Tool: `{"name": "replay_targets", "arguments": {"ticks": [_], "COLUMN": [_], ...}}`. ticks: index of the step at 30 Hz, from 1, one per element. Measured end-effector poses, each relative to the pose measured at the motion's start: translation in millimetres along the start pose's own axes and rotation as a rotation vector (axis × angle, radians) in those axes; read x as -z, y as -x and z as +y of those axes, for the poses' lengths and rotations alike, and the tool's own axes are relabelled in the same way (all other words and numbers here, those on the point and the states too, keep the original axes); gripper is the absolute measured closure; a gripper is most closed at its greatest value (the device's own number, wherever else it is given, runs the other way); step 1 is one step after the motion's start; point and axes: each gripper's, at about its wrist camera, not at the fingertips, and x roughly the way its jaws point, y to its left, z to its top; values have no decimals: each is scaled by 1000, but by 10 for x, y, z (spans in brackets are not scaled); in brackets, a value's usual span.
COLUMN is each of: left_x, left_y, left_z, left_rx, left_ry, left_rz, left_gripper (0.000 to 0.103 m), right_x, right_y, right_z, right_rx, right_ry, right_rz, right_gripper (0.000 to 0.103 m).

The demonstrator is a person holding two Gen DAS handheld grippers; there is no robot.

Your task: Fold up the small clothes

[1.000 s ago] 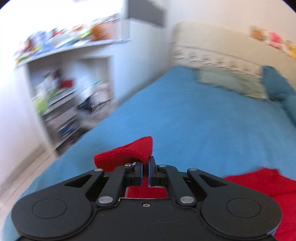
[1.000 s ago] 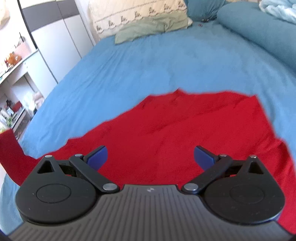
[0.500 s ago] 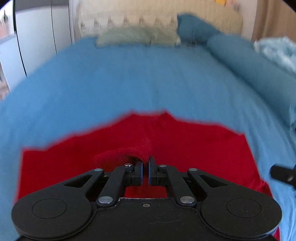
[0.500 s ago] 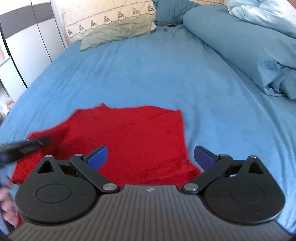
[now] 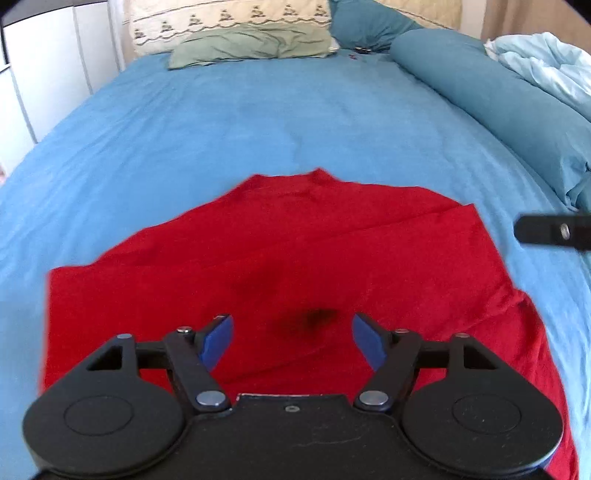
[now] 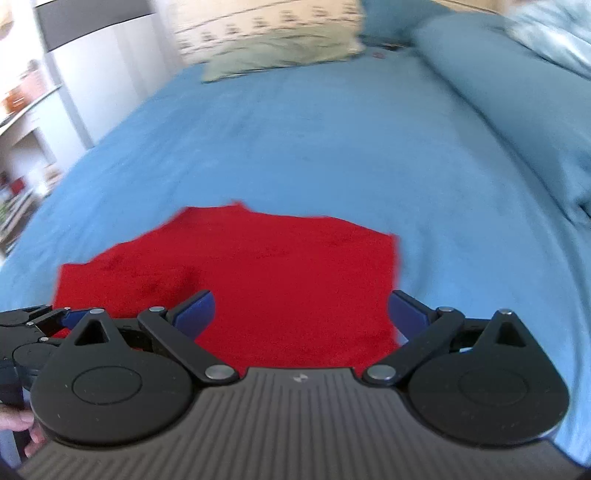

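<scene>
Blue bed sheet (image 5: 295, 122) carries the red garment (image 5: 280, 254) at its near edge, lying flat with one flap folded over onto the body. Left gripper (image 5: 291, 332) has released the fold it clamped half a second ago; its jaws now stand wide apart and empty above the cloth. Right gripper (image 6: 301, 314) likewise gapes wide, holding nothing. One fold appears complete; the next grasp is pending.

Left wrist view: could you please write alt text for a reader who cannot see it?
The left gripper is open, its blue-padded fingers spread over a red garment lying partly folded on a blue bed sheet. Pillows lie at the far end, and a rolled blue duvet lies on the right.
</scene>
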Motion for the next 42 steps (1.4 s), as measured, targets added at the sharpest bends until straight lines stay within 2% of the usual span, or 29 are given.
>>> {"name": "replay_targets", "arguments": {"ticks": [2, 5, 8, 11, 14, 17, 19, 20, 21, 22, 25, 29, 30, 32, 33, 34, 36, 39, 42], "left_x": [102, 249, 383, 513, 580, 569, 569, 567, 572, 569, 596, 608, 623, 655, 670, 685, 713, 727, 712], "left_y": [120, 180, 125, 61, 12, -65, -89, -91, -77, -62, 17, -43, -72, -123, -150, -174, -201, -219, -221], "left_z": [179, 507, 792, 1036, 1193, 1219, 1232, 1235, 1244, 1258, 1306, 1334, 1338, 1343, 1343, 1344, 1357, 1369, 1372], "left_rx": [-31, -89, -141, -179, -184, -192, -191, -191, -190, -187, -182, -180, -179, -183, -186, -189, -186, -185, -196], "left_ry": [-4, -13, 14, 59, 88, 88, 89, 92, 96, 101, 115, 122, 124, 124, 124, 126, 135, 143, 143], "left_rz": [2, 11, 38, 66, 76, 78, 79, 79, 79, 78, 73, 90, 98, 112, 118, 125, 128, 127, 124], "left_gripper": [10, 9, 9, 9, 9, 9, 9, 9, 9, 9, 9, 9, 9, 9, 9, 9, 9, 9, 9], "right_x": [-75, -91, 60, 251, 440, 578, 627, 626, 606, 550, 325, 158, 167, 252, 304, 348, 431, 468, 438], "right_y": [-24, -184, -450, -656, -788, -919, -1007, -1045, -1083, -1101, -1000, -827, -824, -862, -889, -896, -883, -899, -965], "right_z": [252, 654, 1048, 1327, 1556, 1698, 1767, 1786, 1801, 1793, 1575, 990, 817, 558, 442, 359, 243, 177, 202], "right_rx": [-46, -107, -128, -102, -59, -48, -33, -27, -17, -5, 27, 51, 50, 35, 18, -1, -36, -68, -69], "right_ry": [76, 215, 376, 525, 693, 819, 867, 869, 859, 827, 629, 267, 176, 51, -6, -46, -112, -174, -183], "right_rz": [7, 52, 99, 112, 105, 115, 129, 135, 136, 134, 101, 96, 106, 136, 152, 154, 132, 138, 125], "right_gripper": [0, 0, 0, 6, 12, 25, 53, 62, 75, 79, 80, 80, 76, 59, 37, 21, 15, 15, 18]}}
